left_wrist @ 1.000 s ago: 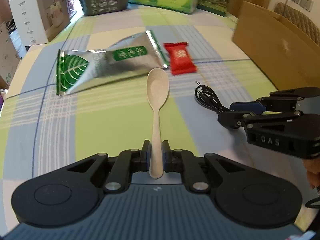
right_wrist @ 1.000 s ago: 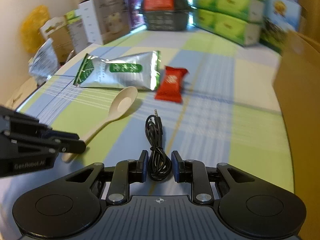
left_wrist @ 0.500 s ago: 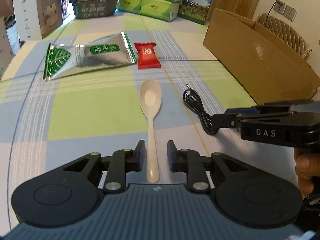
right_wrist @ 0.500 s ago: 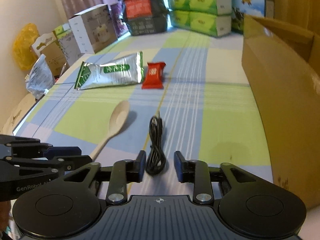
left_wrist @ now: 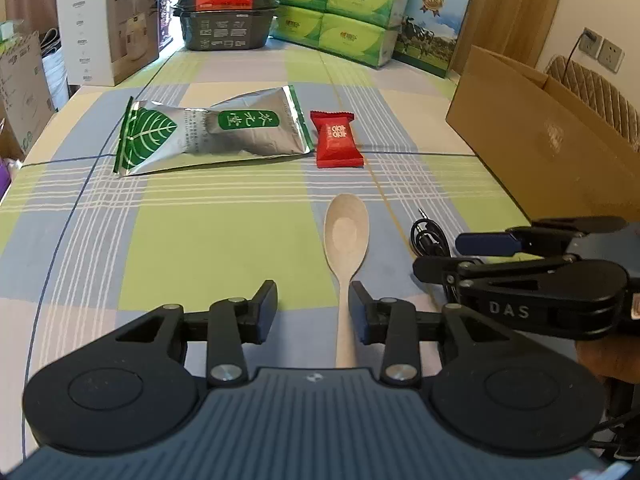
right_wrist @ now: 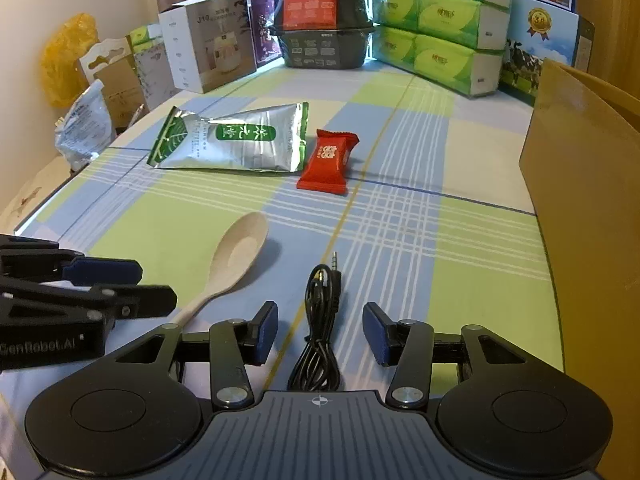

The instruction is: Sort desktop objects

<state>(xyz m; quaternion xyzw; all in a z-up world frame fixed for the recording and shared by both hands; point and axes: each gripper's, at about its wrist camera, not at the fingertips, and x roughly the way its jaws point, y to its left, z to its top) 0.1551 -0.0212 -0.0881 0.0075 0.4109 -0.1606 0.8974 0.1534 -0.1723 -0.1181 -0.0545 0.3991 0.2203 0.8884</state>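
Plaid tablecloth (left_wrist: 224,240). Left gripper (left_wrist: 313,307) spread wide, spoon (left_wrist: 346,240) off-center near its right finger. Right gripper (right_wrist: 320,332) agape around cable (right_wrist: 320,320). Risk: closing skews spoon.

spoon (left_wrist: 345,240) handle end hidden | cable (right_wrist: 318,320) near end hidden
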